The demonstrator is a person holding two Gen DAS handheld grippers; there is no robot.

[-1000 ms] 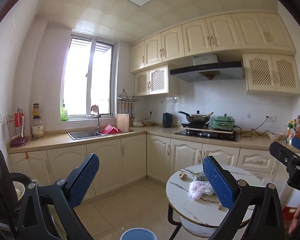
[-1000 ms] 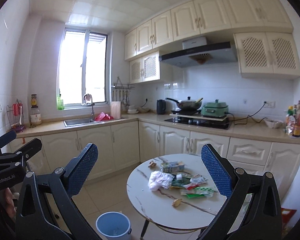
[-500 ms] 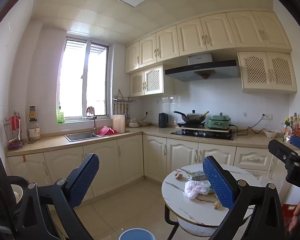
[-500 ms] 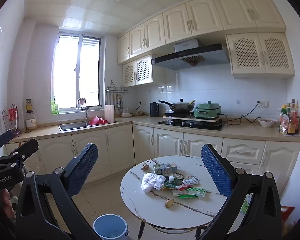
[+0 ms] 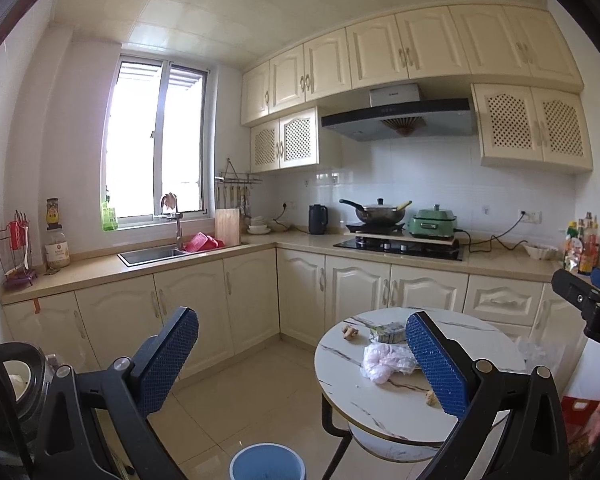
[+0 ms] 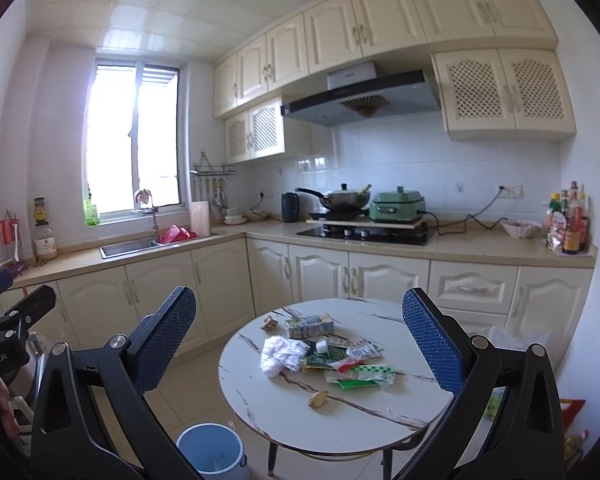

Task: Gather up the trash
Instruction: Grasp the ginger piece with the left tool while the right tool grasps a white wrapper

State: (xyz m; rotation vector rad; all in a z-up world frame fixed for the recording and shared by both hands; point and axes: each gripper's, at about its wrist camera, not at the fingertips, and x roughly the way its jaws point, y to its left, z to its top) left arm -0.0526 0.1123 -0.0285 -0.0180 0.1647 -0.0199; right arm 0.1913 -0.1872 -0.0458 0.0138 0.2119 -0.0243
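- Right wrist view: the right gripper (image 6: 298, 344), black-framed with blue dimpled pads, has its jaws spread wide and holds nothing; it hangs near the camera, well short of the round white marble-patterned table (image 6: 380, 420)
- trash lies in a cluster on the far half of that table: a crumpled white plastic bag (image 6: 281, 356) on the left; a green-and-white printed carton (image 6: 310, 326) beyond it; green and red-white sachets and wrappers (image 6: 350, 364) to the right; their print is too small to read
- two brown ginger-like scraps sit apart from the heap, one at the far left edge (image 6: 269, 323), one nearer (image 6: 318, 400)
- a round light-blue waste bin (image 6: 212, 454) stands on the tiled floor, near and left of the table, open-topped
- at the far left edge the other tool's black body (image 6: 0, 354) shows white lettering, partly cut off, reading roughly "nRobot.AI"
- Left wrist view: the left gripper (image 5: 302, 360) likewise has its jaws wide apart and empty; its right pad overlaps the table, hiding part of the trash; the blue bin's rim (image 5: 266, 458) shows at the bottom
- a bottle with a yellow-red label and a jar (image 5: 56, 240) stand on the left counter; the writing is unreadable; the range hood (image 5: 396, 116) bears a small illegible logo
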